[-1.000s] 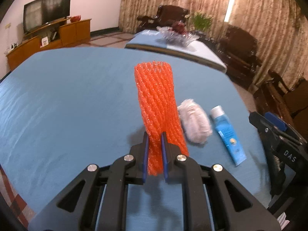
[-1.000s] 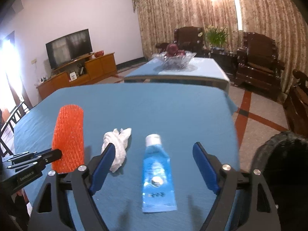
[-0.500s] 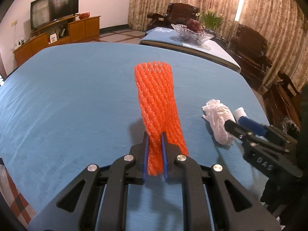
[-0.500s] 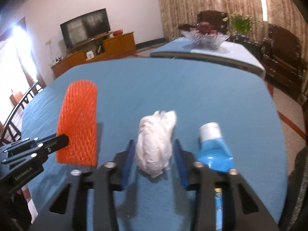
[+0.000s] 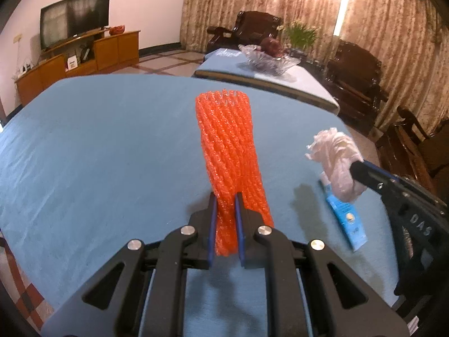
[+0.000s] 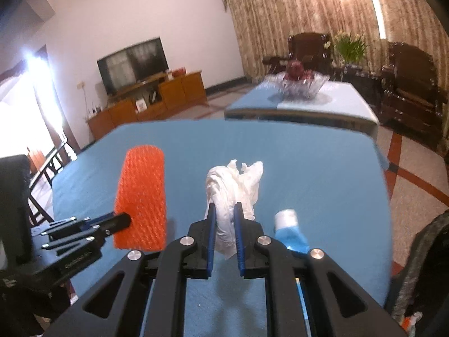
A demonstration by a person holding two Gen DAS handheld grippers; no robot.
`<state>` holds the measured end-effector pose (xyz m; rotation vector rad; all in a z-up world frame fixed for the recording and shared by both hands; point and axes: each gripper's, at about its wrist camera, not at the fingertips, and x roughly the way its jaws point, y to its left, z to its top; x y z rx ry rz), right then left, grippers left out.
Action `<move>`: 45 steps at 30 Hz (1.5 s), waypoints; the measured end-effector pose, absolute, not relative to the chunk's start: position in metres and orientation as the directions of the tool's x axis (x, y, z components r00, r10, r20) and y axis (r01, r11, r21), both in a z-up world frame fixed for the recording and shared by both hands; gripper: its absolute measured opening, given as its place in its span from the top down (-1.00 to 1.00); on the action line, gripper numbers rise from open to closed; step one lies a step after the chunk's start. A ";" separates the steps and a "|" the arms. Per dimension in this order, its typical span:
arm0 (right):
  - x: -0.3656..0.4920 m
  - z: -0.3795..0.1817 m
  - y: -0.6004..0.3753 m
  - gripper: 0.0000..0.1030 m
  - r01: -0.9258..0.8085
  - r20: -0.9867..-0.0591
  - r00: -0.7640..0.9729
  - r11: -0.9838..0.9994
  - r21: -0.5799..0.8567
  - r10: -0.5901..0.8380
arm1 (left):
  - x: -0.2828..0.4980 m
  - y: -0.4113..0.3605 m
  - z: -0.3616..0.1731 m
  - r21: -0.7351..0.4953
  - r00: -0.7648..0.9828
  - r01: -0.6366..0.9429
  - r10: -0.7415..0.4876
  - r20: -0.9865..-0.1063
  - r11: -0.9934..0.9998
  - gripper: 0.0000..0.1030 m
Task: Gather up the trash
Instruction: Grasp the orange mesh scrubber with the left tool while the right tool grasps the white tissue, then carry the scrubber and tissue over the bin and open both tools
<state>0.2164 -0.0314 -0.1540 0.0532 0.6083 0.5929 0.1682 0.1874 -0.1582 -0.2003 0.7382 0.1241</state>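
An orange foam net sleeve [image 5: 227,140] stands up from my left gripper [image 5: 226,196], which is shut on its lower end above the blue table [image 5: 98,146]. The right wrist view shows the same sleeve [image 6: 141,196] at the left, with the left gripper [image 6: 123,220] on it. My right gripper [image 6: 225,207] is closing its jaws, and the blue pads press on a crumpled white tissue wad [image 6: 235,185]. From the left, the wad [image 5: 336,163] hangs just off the cloth. A blue tube [image 6: 289,230] with a white cap lies flat under it, also visible from the left [image 5: 346,219].
A dark woven bin [image 6: 421,266] stands off the table's right edge. Beyond the far edge is a low table with a glass fruit bowl [image 5: 269,56]. Dark wooden chairs [image 5: 356,75] line the right side, and a TV cabinet [image 5: 78,61] stands far left.
My right gripper moved left from over the blue tube to the tissue wad, shut on it and lifted it off the cloth. The left gripper kept its hold on the orange sleeve.
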 end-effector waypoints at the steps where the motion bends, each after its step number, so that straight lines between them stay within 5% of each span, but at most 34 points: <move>1: 0.214 -0.147 -0.035 0.75 -0.510 -0.509 0.669 0.833 0.217 0.542 | 0.167 0.184 -0.153 -0.133 0.739 -0.176 0.042 -0.673 0.975 0.78; 22: 0.170 -0.065 -0.152 0.75 -0.368 -0.369 0.840 0.917 0.153 0.398 | 0.162 0.060 -0.066 -0.144 0.834 0.076 -0.142 -0.533 0.987 0.79; 45: 0.140 -0.063 -0.283 0.75 -0.103 -0.392 0.910 0.988 0.111 0.139 | 0.180 -0.098 -0.078 -0.160 0.754 0.349 -0.377 -0.538 0.924 0.79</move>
